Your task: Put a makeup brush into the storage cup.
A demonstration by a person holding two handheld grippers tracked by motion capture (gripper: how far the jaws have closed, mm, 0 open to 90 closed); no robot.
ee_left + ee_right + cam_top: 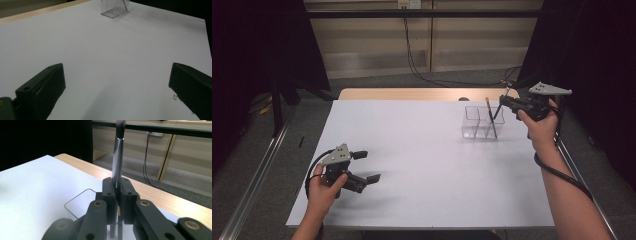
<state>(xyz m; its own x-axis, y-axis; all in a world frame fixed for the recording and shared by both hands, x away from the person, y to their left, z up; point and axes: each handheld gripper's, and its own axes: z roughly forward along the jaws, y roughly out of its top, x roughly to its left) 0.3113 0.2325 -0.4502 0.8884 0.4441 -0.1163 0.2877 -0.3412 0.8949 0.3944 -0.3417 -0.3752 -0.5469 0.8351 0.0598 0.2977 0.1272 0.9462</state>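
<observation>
Holding a makeup brush (118, 157) pinched tight in the right claw (117, 192), the person is hovering it bristle-end up over the clear organizer (482, 121) at the far right of the bench (422, 165), probably so the handle drops straight into a compartment beside the brush already standing there (490, 116). Meanwhile the left claw (368, 166) is sitting wide open and empty at the near left, just waiting out of the way.

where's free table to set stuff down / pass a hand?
Bare: the white table between the left gripper and the clear organizer, plus the near right edge. Crowded: far right, where the right gripper holds a brush over the organizer.
</observation>
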